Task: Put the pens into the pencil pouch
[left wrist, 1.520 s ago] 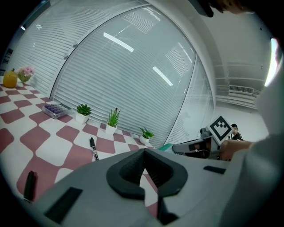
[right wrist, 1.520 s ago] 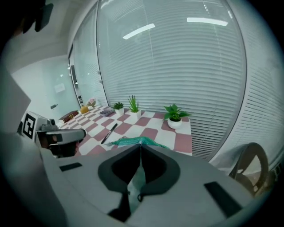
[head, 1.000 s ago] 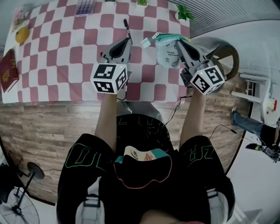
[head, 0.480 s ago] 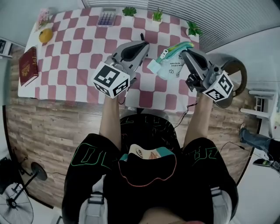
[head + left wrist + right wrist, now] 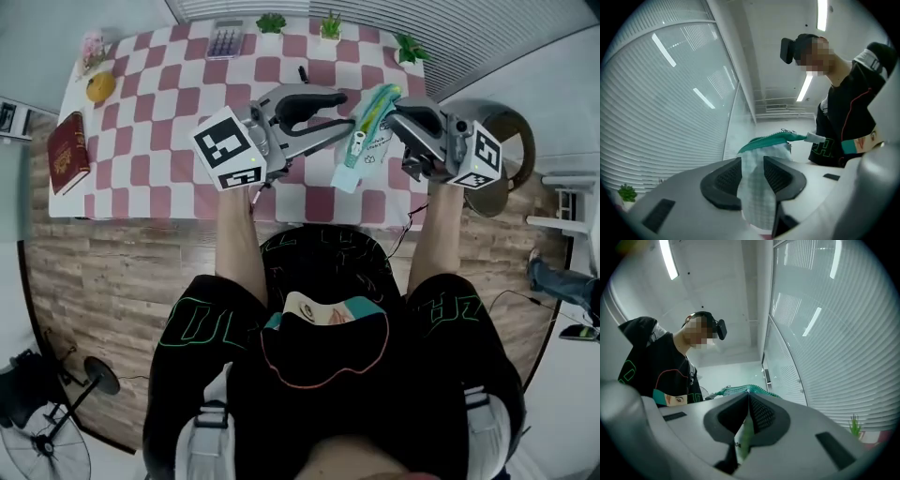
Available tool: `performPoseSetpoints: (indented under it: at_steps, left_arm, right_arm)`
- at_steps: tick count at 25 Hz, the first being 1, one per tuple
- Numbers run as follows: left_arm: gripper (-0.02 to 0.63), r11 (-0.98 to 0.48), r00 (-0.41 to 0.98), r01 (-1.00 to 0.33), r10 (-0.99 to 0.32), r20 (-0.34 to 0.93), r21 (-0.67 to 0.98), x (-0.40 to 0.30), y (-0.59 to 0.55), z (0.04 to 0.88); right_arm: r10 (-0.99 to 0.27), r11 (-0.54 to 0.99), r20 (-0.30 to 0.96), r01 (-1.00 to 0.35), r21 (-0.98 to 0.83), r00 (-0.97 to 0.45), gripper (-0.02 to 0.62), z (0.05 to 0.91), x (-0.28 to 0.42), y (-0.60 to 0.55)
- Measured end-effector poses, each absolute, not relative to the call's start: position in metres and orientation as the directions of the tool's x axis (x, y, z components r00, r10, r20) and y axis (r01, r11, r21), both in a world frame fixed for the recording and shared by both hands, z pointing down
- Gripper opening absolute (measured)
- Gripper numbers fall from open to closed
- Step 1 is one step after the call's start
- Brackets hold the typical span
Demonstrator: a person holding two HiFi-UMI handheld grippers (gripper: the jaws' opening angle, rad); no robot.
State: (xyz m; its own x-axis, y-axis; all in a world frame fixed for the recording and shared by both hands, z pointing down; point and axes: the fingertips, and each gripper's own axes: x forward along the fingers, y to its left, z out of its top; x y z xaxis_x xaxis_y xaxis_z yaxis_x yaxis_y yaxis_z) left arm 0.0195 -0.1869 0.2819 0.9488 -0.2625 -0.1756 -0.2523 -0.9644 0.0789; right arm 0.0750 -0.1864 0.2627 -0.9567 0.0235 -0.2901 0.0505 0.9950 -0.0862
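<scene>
A pale pencil pouch (image 5: 367, 127) with a teal zipper hangs in the air above the checked table (image 5: 159, 141). My right gripper (image 5: 401, 120) is shut on its right edge; in the right gripper view (image 5: 747, 401) pale fabric is pinched between the pads and the teal zipper (image 5: 740, 391) shows beyond them. My left gripper (image 5: 323, 117) has just been opening and stands open. In the left gripper view (image 5: 752, 161) the pouch (image 5: 768, 139) lies between the spread pads. A thin black pen (image 5: 302, 72) shows on the cloth beyond the left gripper.
On the table's left lie a red book (image 5: 68, 152) and an orange fruit (image 5: 99, 86). A calculator (image 5: 226, 39) and small potted plants (image 5: 272, 21) stand along the far edge. A round stool (image 5: 511, 141) is on the right, a fan (image 5: 42, 441) on the floor.
Both grippers have risen and tilted up with the pouch between them. The left jaws have gone from shut to wide apart. The pouch has turned more edge-on.
</scene>
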Motion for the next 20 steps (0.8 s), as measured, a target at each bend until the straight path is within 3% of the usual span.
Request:
performPoseSetpoints:
  at_steps: [6,11,20]
  left_arm:
    - [0.167,-0.994,0.980,-0.094,-0.101,-0.170,0.051,0.048,-0.171,0.277]
    - [0.156,-0.998,0.988,-0.044,-0.049,-0.146,0.037,0.062,-0.162,0.282]
    - [0.064,-0.999,0.991,-0.030,-0.032,-0.132,0.020,0.069,-0.155,0.285]
  right_arm:
    - [0.110,0.988,-0.291,0.136,-0.072,-0.950,0.008,0.260,0.080,-0.170]
    - [0.140,0.983,-0.289,0.169,-0.077,-0.947,0.008,0.264,0.081,-0.162]
    - [0.163,0.976,-0.296,0.198,-0.093,-0.941,0.008,0.271,0.079,-0.154]
